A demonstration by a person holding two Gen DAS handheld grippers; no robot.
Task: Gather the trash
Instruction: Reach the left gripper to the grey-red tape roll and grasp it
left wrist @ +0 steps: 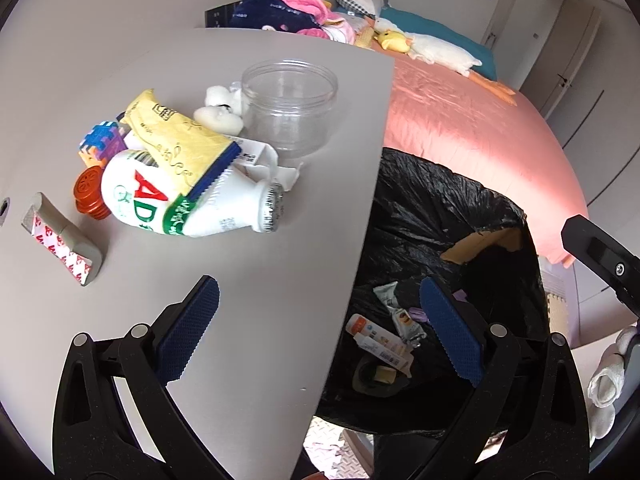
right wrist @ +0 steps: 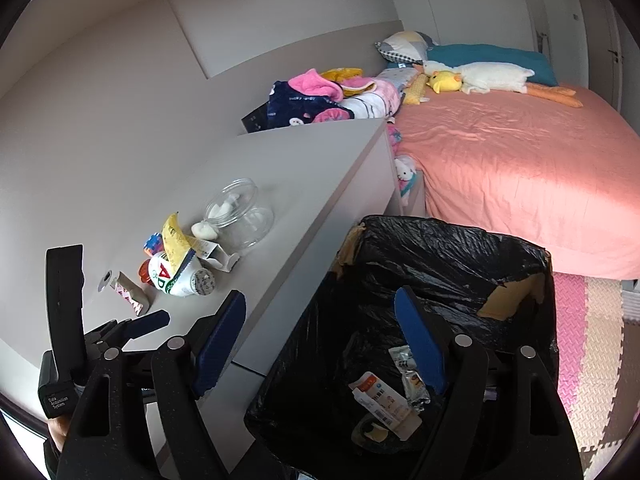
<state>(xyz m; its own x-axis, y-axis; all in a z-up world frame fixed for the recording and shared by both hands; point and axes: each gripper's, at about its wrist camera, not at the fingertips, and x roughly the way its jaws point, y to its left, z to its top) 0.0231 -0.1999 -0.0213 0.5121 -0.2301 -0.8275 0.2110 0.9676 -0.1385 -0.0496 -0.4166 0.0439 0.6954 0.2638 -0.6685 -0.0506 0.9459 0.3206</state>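
Note:
A white bottle (left wrist: 188, 204) (right wrist: 178, 276) with red and green print lies on its side on the grey table (left wrist: 260, 300), a yellow wrapper (left wrist: 180, 140) draped over it. An orange cap (left wrist: 90, 194) and crumpled white paper (left wrist: 260, 160) lie against it. My left gripper (left wrist: 320, 320) is open and empty over the table's right edge, short of the pile. The black-lined bin (left wrist: 440, 220) (right wrist: 440, 264) beside the table holds a small carton (right wrist: 384, 404) and wrappers. My right gripper (right wrist: 320, 328) hangs open and empty above the bin's left rim.
A clear plastic jar (left wrist: 290, 108), white cotton-like bits (left wrist: 220, 110), a coloured toy block (left wrist: 102, 140) and a strip of taped foam (left wrist: 62, 238) share the table. A pink bed (right wrist: 520, 168) with plush toys lies behind. Foam mats (right wrist: 592, 344) cover the floor.

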